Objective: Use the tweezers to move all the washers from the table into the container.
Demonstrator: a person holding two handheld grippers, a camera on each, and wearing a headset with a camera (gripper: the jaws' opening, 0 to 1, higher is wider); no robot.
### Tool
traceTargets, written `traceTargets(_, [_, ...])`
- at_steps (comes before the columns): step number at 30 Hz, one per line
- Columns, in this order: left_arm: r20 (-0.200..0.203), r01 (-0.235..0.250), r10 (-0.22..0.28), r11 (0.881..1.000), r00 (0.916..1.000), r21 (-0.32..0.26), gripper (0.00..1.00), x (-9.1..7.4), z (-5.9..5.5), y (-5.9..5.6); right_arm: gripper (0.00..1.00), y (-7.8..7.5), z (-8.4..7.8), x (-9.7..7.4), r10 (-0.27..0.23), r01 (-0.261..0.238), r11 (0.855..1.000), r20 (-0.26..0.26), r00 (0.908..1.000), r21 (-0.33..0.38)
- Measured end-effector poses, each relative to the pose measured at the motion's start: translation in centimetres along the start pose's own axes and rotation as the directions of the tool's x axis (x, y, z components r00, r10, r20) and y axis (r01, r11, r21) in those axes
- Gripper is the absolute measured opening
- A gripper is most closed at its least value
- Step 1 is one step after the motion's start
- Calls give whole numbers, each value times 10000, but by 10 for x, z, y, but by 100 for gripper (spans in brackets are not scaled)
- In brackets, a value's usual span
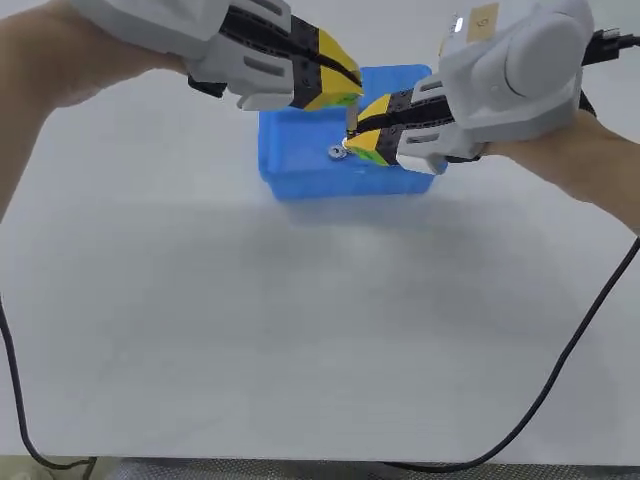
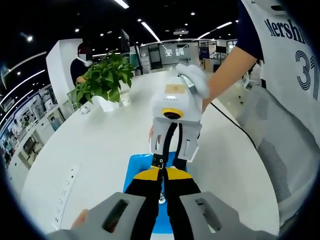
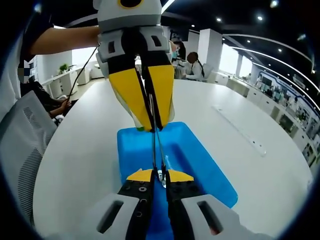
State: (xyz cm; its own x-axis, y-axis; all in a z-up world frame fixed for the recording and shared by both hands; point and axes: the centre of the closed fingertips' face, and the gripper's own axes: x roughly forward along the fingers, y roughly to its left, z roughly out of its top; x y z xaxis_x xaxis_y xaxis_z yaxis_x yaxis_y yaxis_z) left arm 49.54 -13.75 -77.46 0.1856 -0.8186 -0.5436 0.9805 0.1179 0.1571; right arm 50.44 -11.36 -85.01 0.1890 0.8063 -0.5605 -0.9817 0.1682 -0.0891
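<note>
A blue container (image 1: pixel 300 170) sits on the white table (image 1: pixel 300 330) at the far middle. Both grippers meet over it. My left gripper (image 1: pixel 345 90) comes in from the left, shut on the thin metal tweezers (image 1: pixel 349 125). My right gripper (image 1: pixel 362 140) comes from the right, and its yellow-tipped jaws are closed around the lower part of the tweezers (image 3: pixel 154 145). A small silver washer (image 1: pixel 336 152) sits at the tweezers' tips, just above the container floor (image 3: pixel 200 165). In the right gripper view the washer (image 3: pixel 161 176) lies between my own jaws (image 3: pixel 160 175), with the left gripper (image 3: pixel 152 125) opposite.
A black cable (image 1: pixel 560 360) runs from the right gripper across the table's right side, and another cable (image 1: pixel 10 380) hangs at the left edge. A potted plant (image 2: pixel 102 80) stands far off on the table. People sit at desks in the background.
</note>
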Motion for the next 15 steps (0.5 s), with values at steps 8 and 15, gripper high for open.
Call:
traceTargets(8, [-40, 35, -35, 10000, 10000, 72, 6, 0, 5, -5, 11, 0, 0, -1, -35, 35, 10000, -45, 10000, 38])
traceTargets(15, [17, 2, -3, 9998, 10000, 192, 6, -4, 13, -9, 11, 3, 4, -5, -44, 44, 10000, 33, 10000, -18])
